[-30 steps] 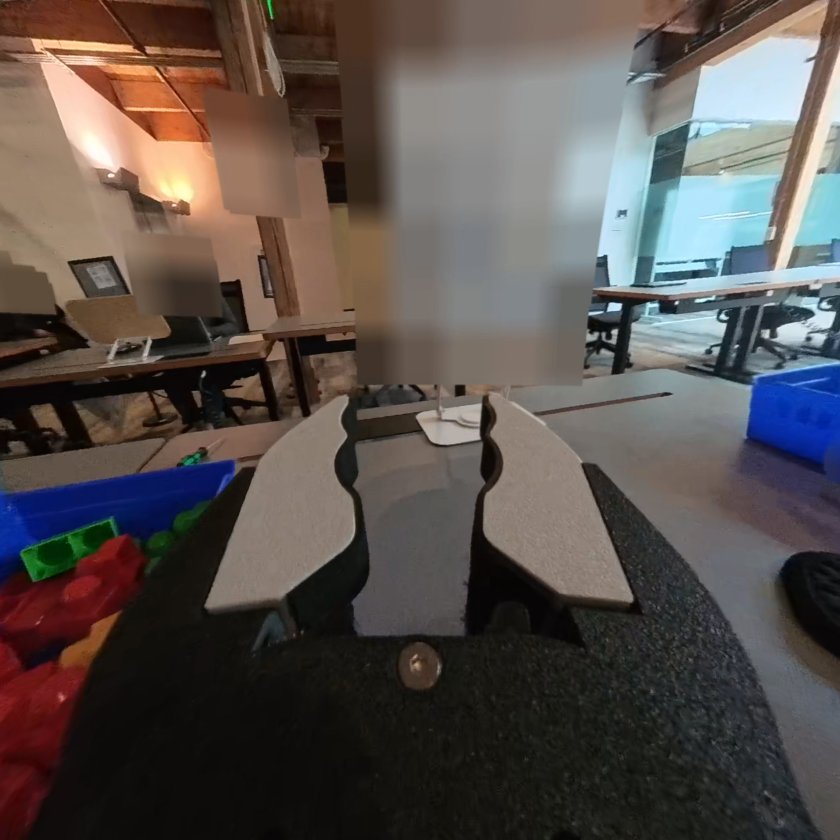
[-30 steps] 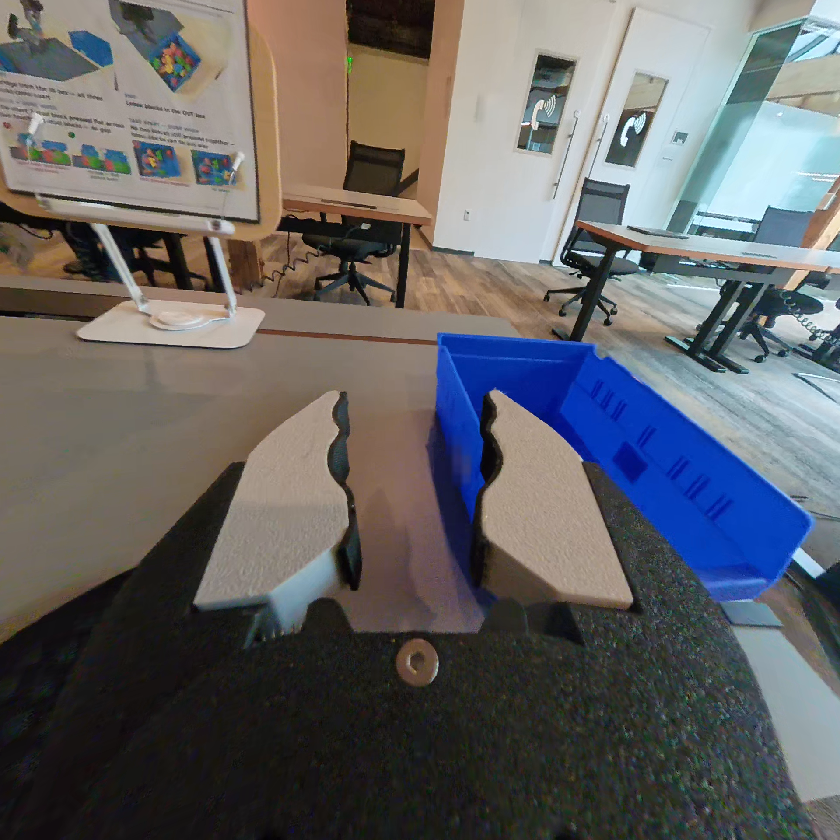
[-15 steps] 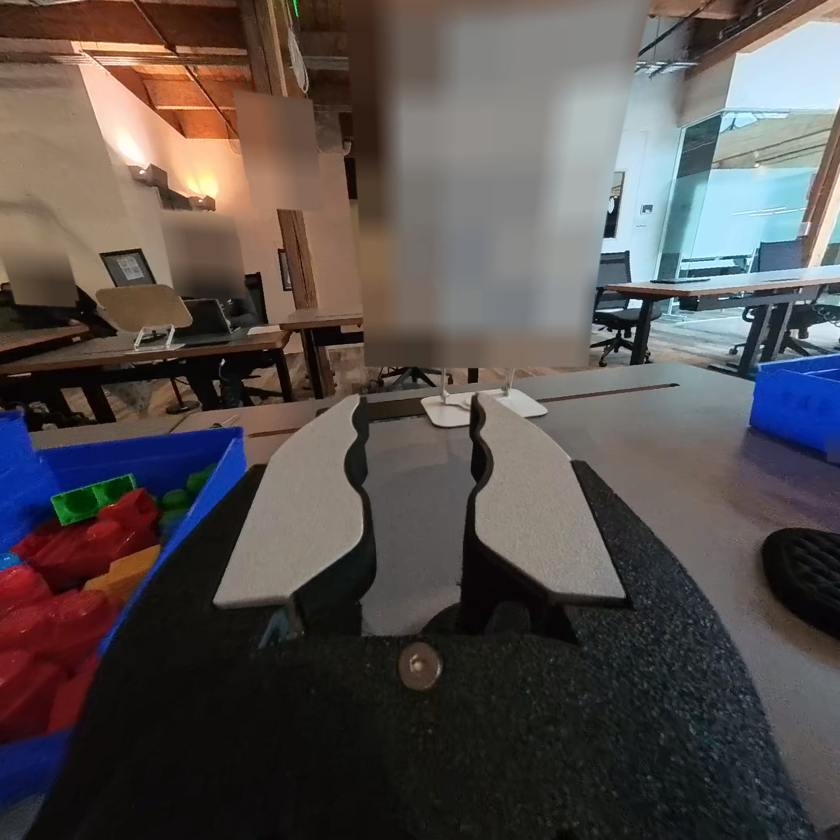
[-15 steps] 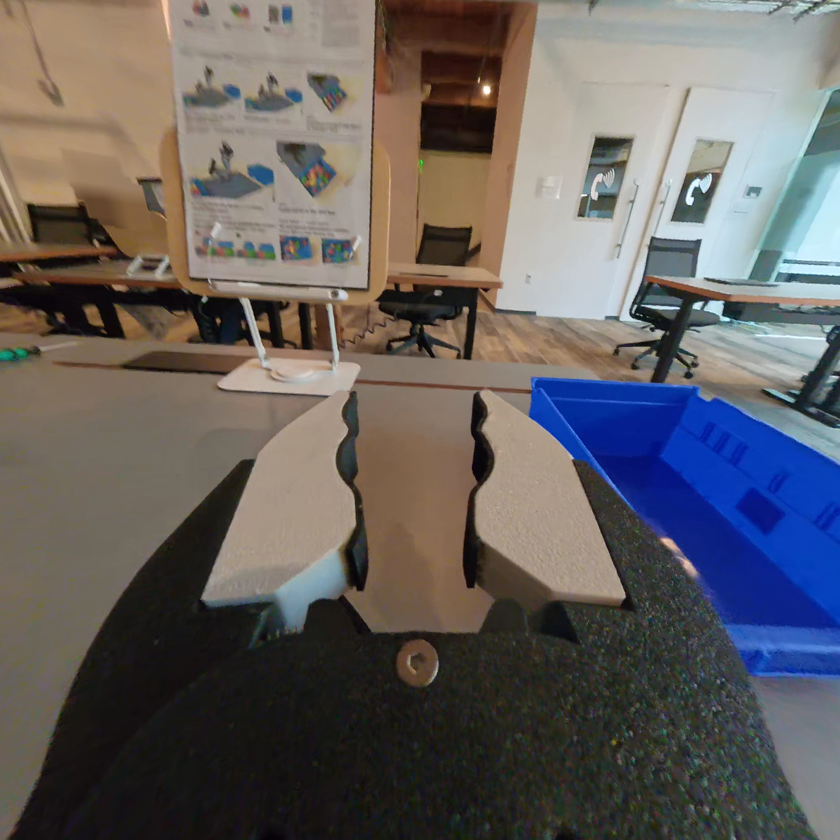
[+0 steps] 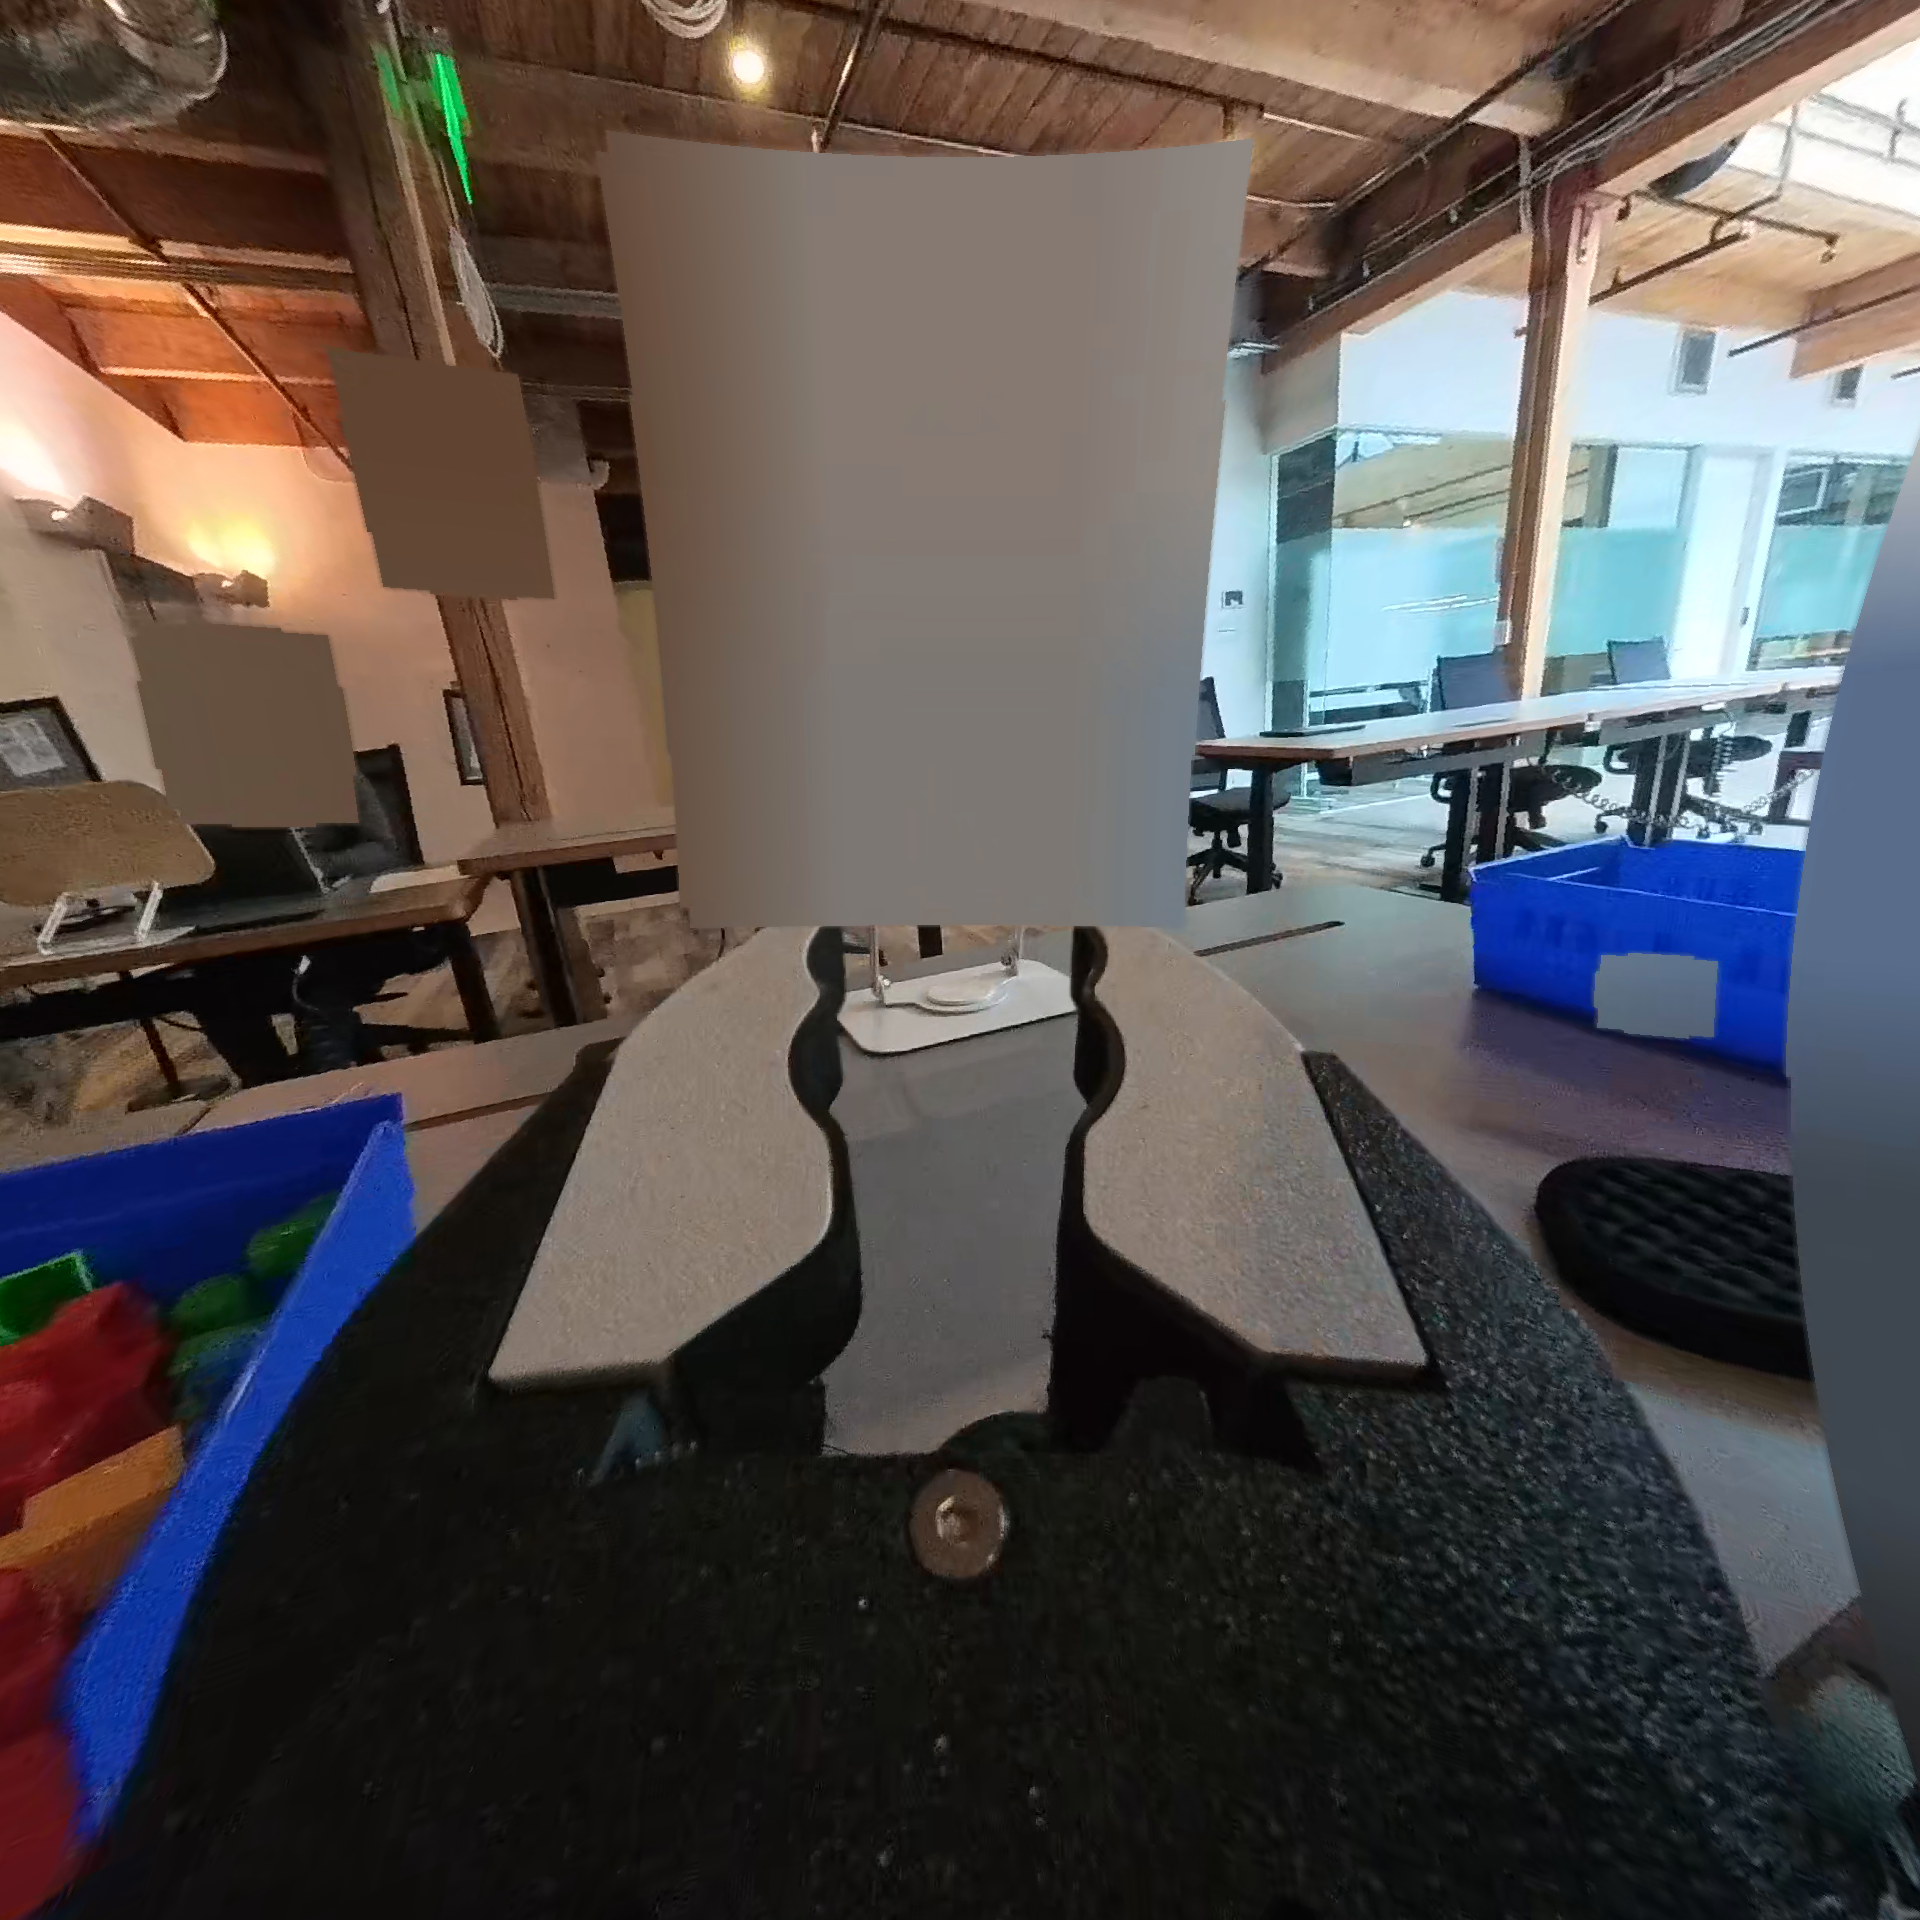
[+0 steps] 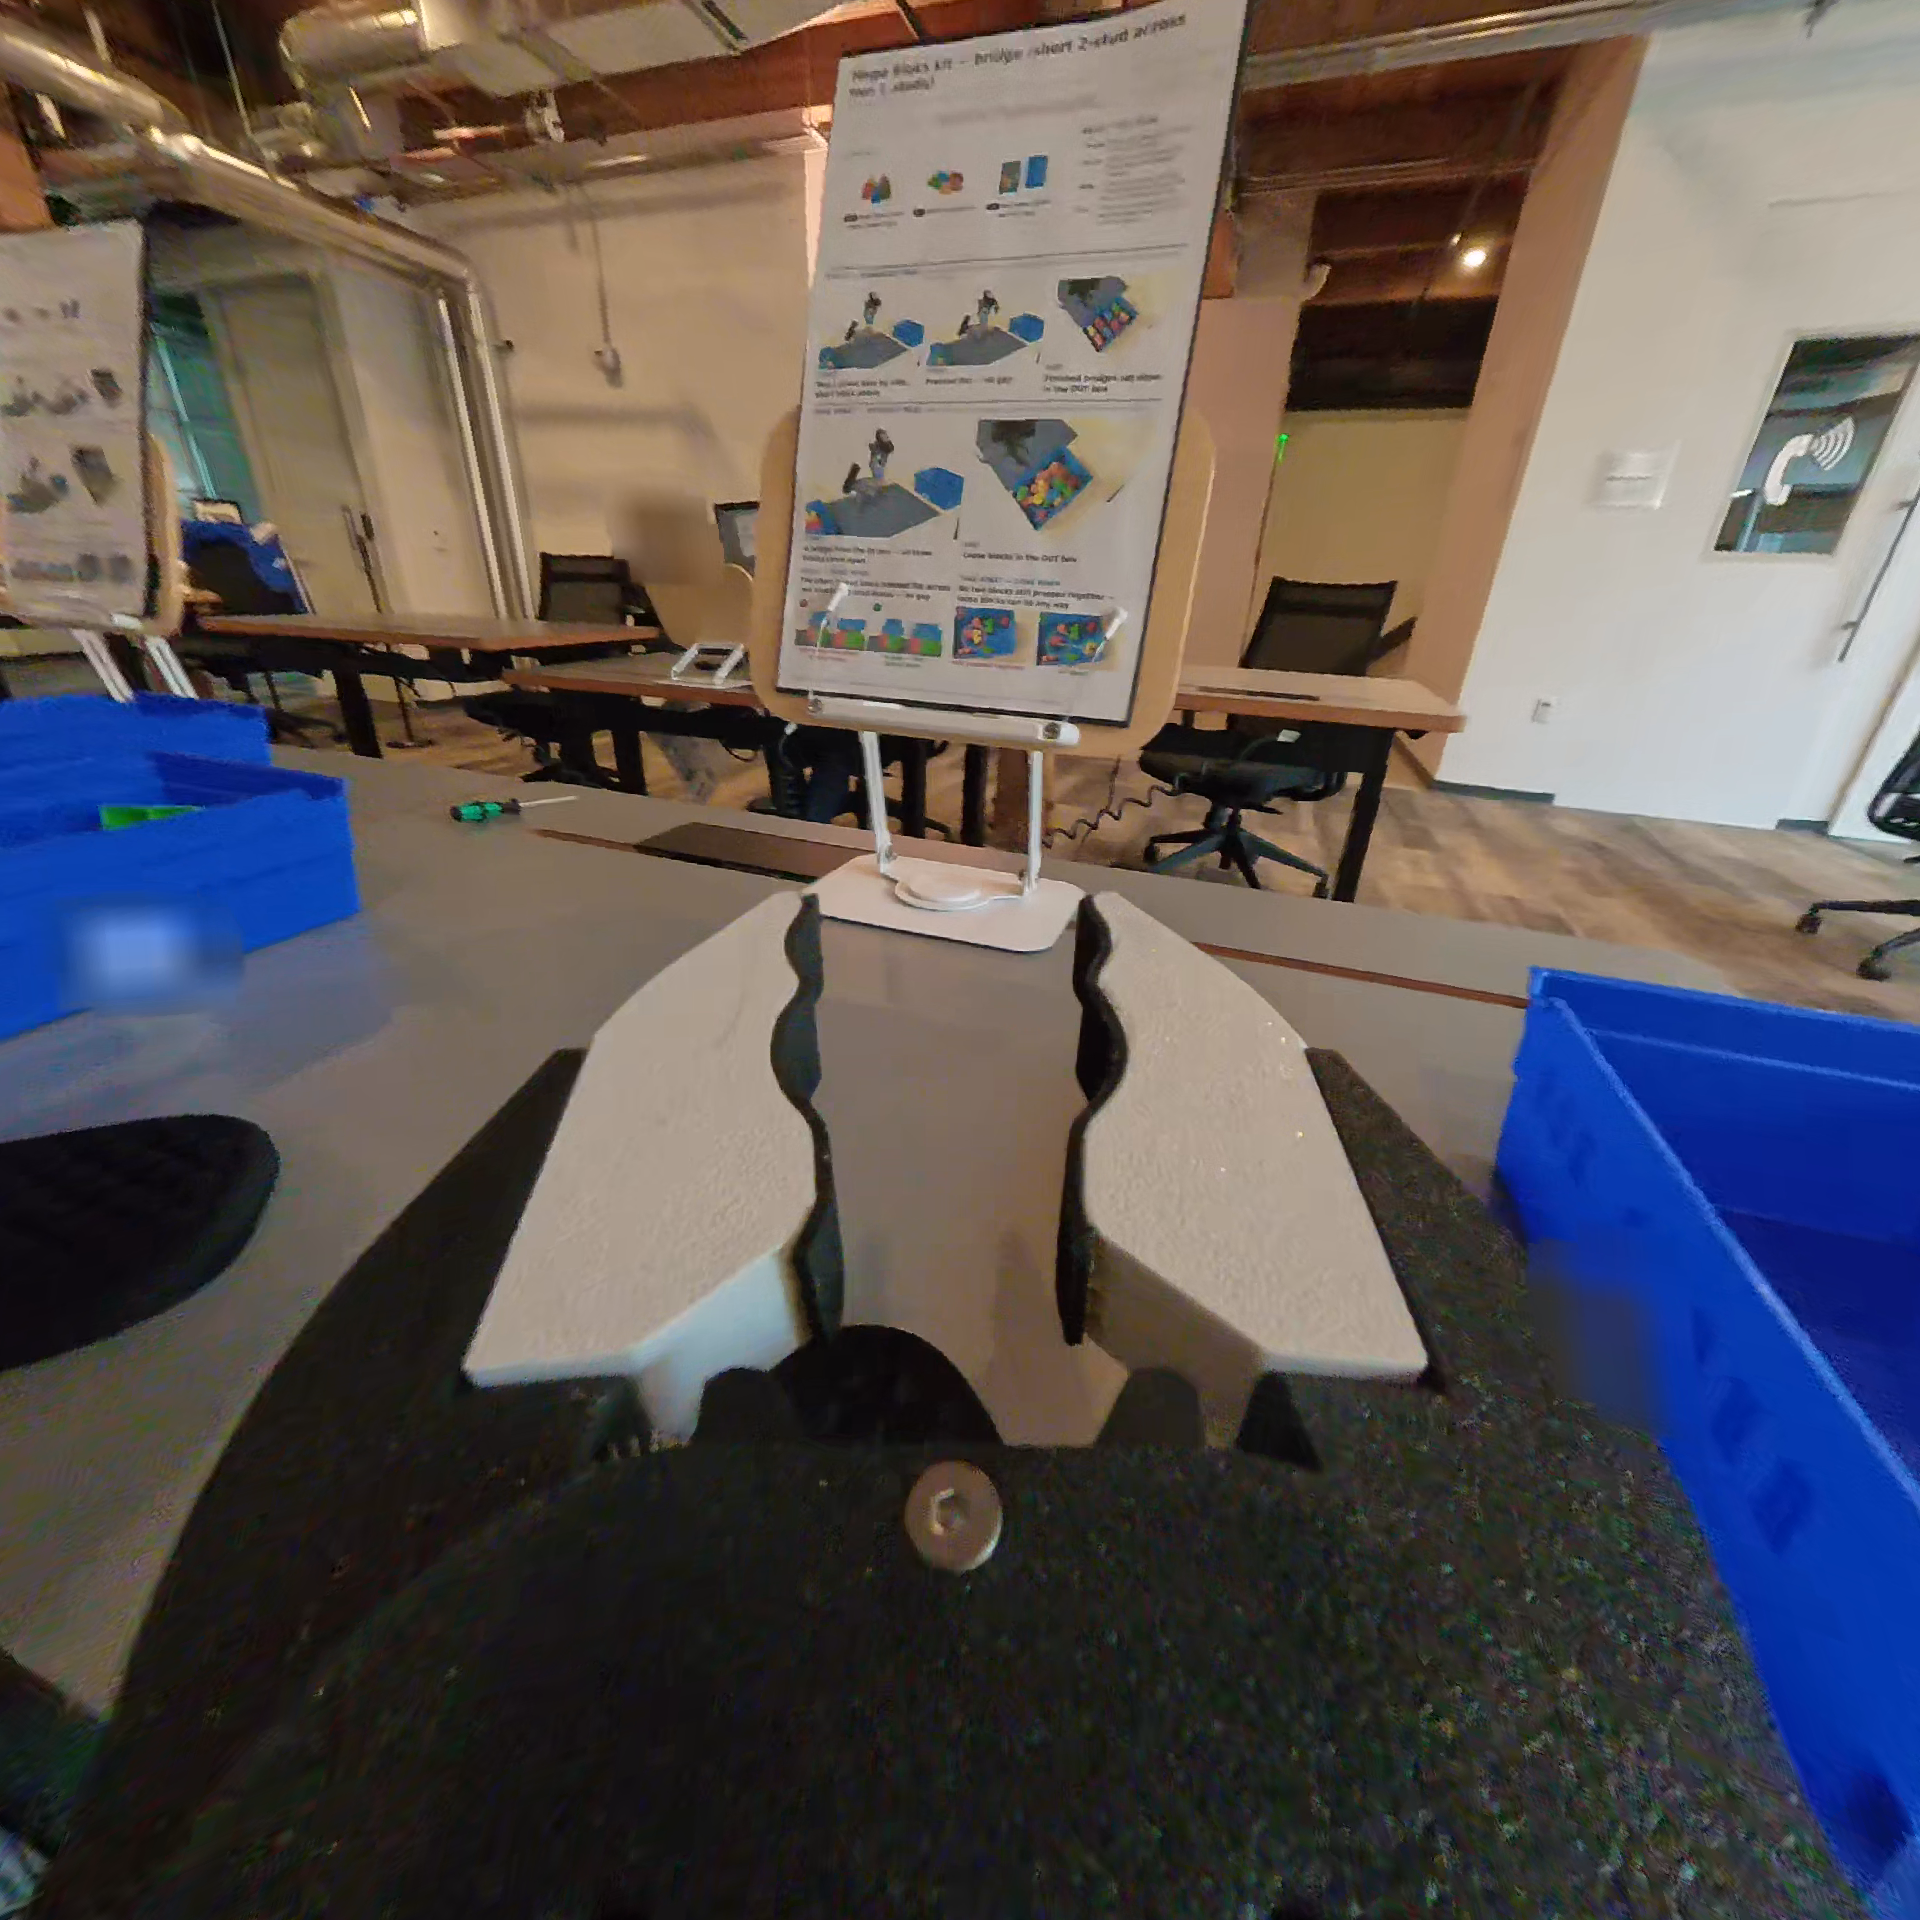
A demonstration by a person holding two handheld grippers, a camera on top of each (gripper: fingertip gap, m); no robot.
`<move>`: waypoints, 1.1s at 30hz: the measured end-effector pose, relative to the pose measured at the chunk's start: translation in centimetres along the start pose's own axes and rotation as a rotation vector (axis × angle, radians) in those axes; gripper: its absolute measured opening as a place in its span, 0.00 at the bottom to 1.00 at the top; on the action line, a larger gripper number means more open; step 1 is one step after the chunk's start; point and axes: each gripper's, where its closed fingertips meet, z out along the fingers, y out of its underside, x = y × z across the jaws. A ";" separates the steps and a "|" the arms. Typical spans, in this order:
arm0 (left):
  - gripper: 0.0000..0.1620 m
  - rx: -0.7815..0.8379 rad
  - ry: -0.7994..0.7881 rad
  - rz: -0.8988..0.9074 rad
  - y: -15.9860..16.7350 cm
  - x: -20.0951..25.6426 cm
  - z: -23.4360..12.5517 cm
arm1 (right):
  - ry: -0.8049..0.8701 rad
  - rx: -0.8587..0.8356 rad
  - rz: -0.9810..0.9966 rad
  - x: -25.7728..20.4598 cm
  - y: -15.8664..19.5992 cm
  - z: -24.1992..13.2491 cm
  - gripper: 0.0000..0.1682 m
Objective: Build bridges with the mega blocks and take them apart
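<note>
Holding nothing, my left gripper [image 5: 951, 1049] and right gripper [image 6: 940, 1023] hovered part-open over the bare bench [image 6: 540, 997]; blocks [image 5: 73, 1382] sat binned lower left, no bridge begun.

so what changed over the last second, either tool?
Right tool swung left: the empty blue bin slid to the right edge, and the sheet stand now sits centred ahead. Left tool shifted slightly right, so the bin of blocks shows less. Both stay open and empty, nothing grasped or released.
</note>
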 end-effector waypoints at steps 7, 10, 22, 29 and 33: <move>0.21 -0.182 -0.511 0.240 1.4 -6.7 -2.0 | 0.270 -0.093 -0.207 3.2 0.6 -0.4 0.26; 0.20 -0.179 -0.363 0.121 2.3 -5.4 -1.1 | 0.224 -0.143 -0.285 2.3 1.3 0.3 0.26; 0.22 -0.317 -0.382 0.118 2.4 -13.8 -3.0 | -0.063 -0.181 -0.359 0.6 2.1 6.9 0.26; 0.25 -0.551 -0.332 0.124 3.9 -21.1 -2.7 | -0.071 -0.206 -0.211 1.6 7.1 10.3 0.25; 0.31 -0.827 -0.284 0.113 7.2 -24.9 -2.5 | -0.068 -0.279 -0.230 2.2 9.1 10.4 0.25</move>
